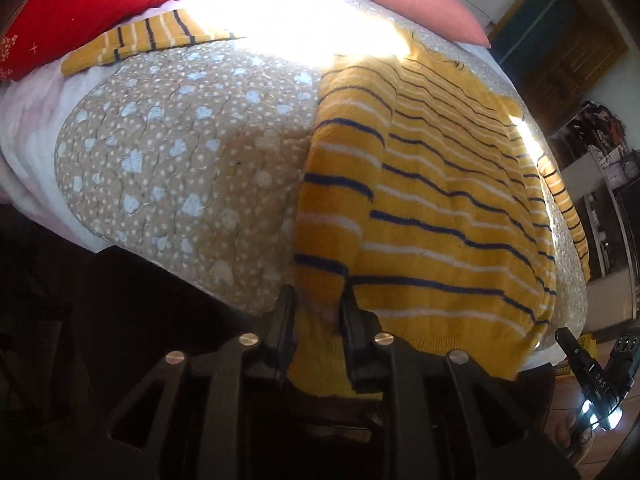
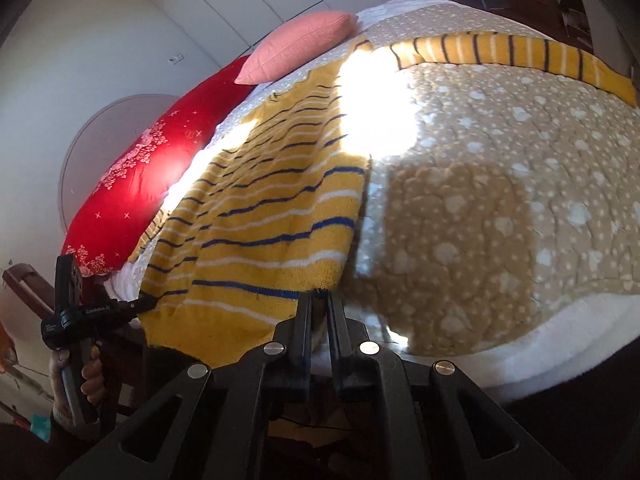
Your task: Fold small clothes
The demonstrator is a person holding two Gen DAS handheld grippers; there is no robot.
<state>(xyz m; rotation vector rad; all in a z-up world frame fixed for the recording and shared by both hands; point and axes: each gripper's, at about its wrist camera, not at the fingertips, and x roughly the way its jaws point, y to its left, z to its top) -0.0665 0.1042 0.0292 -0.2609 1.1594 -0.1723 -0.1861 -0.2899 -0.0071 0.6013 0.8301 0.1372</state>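
1. bedroom; quilted dotted bedspread [image 1: 168, 168], red pillow [image 1: 60, 8] and pink cushion [image 1: 420, 0] at the far end, hard sun patch mid-bed.
2. yellow striped sweater [image 1: 432, 208] lies flat on the bedspread, sleeves spread out, hem at the near edge.
3. left gripper [image 1: 318, 312] clenched on the hem's left corner.
4. right gripper [image 2: 319, 312] clamped on the hem's right corner.
5. step, i judge: starting the bottom-up fold. next: lift both corners evenly, carry toward the collar.

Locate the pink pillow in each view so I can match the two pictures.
Left wrist view: the pink pillow lies at the top right, past the striped sweater.
Right wrist view: the pink pillow sits upper left of centre, above the red pillow.
Shared landmark: the striped sweater spread on the bed.
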